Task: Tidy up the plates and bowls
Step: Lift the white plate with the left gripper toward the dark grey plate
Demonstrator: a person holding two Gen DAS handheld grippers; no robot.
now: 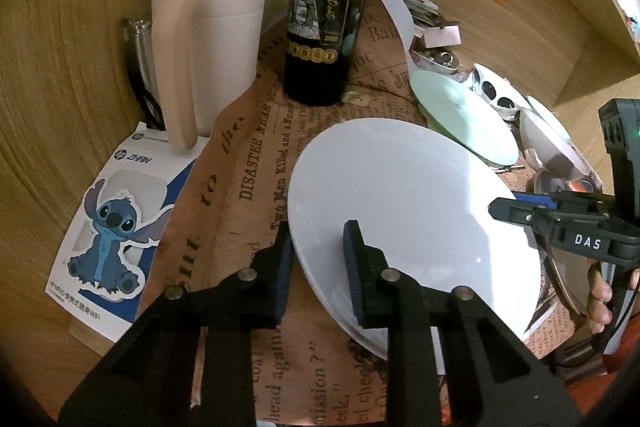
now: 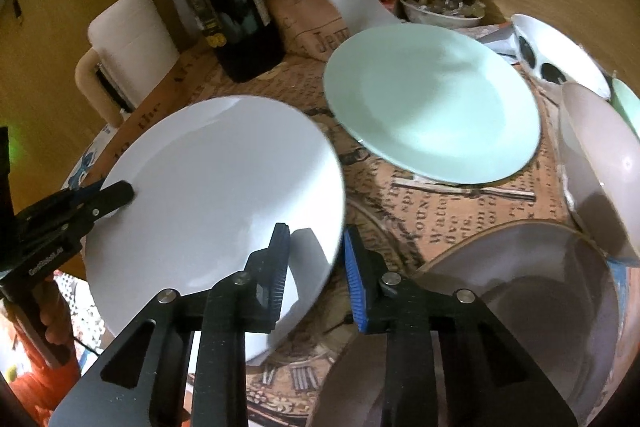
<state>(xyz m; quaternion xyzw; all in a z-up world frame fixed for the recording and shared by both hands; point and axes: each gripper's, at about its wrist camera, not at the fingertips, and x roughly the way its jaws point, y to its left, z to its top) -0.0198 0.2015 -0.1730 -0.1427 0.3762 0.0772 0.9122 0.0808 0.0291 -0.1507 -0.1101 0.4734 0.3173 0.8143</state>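
Observation:
A large white plate (image 1: 404,203) (image 2: 216,187) lies on a newspaper-print mat (image 1: 248,163). My left gripper (image 1: 320,267) is shut on the plate's near-left rim, one pad under the edge and one on top. My right gripper (image 2: 316,267) is shut on the opposite rim in the same way. Each gripper shows in the other's view: the right gripper (image 1: 502,209) at the plate's right edge, the left gripper (image 2: 122,193) at its left edge. A mint-green plate (image 1: 464,119) (image 2: 432,103) sits just beyond the white one.
A dark wine bottle (image 1: 328,7) and a white jug (image 1: 212,35) stand behind the plates. A spotted bowl (image 2: 556,55), a grey bowl (image 2: 600,163) and a large brown-rimmed bowl (image 2: 520,291) crowd the right. A cartoon card (image 1: 112,227) lies left; papers are piled at the back.

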